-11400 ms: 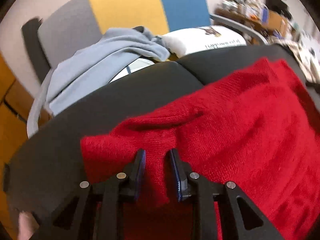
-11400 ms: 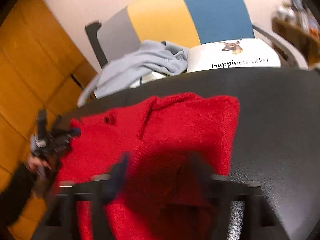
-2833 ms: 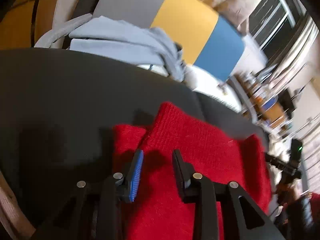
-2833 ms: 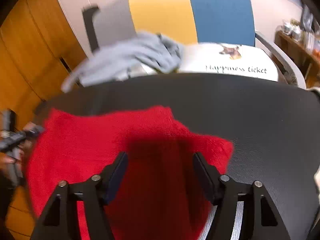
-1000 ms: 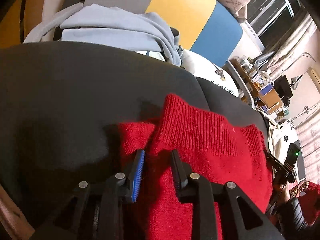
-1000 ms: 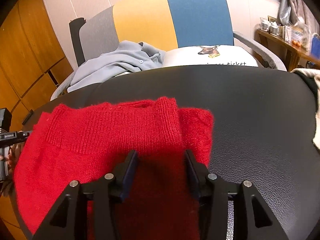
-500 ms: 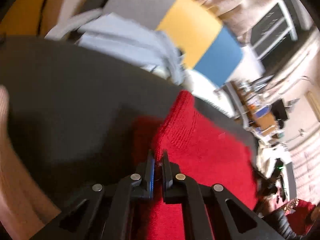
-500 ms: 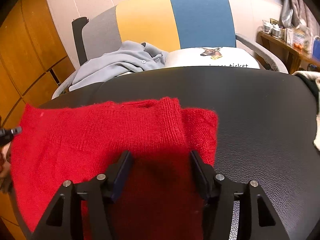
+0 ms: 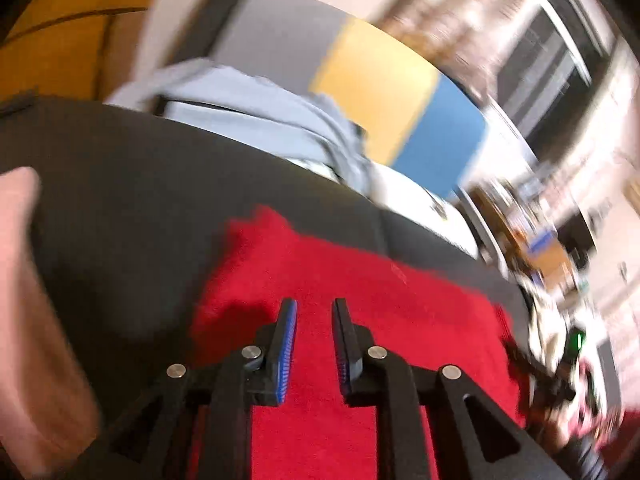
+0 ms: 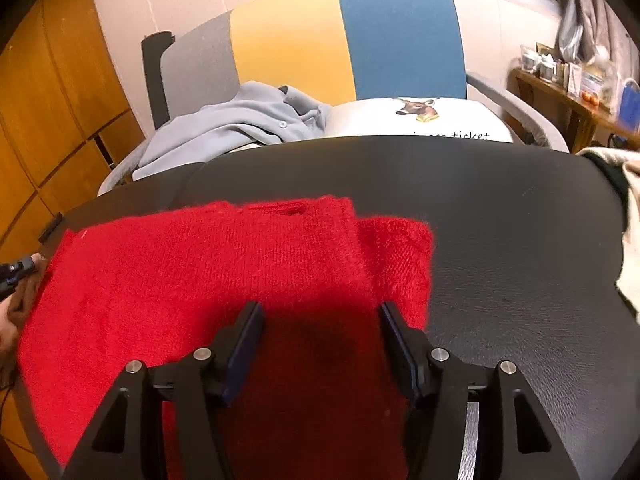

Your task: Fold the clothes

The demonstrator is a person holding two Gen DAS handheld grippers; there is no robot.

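A red knitted sweater point(image 10: 224, 264) lies folded flat on the black leather surface point(image 10: 500, 220). It also shows in the blurred left wrist view point(image 9: 360, 288). My left gripper point(image 9: 314, 312) is open with a narrow gap, hovering over the sweater's left part and holding nothing. My right gripper point(image 10: 320, 316) is wide open above the sweater's right part, also empty. The left gripper's tip point(image 10: 16, 270) shows at the sweater's left edge in the right wrist view.
A grey, yellow and blue chair point(image 10: 340, 40) stands behind the surface, with a light blue garment point(image 10: 232, 128) and a white printed cloth point(image 10: 420, 116) on its seat. Wooden cabinets point(image 10: 48, 100) are on the left. A cluttered shelf point(image 10: 580, 80) is at right.
My left gripper was shut on the sweater's edge half a second ago; it has opened, let the cloth go, and the sweater lies flat. The right gripper has opened a little wider.
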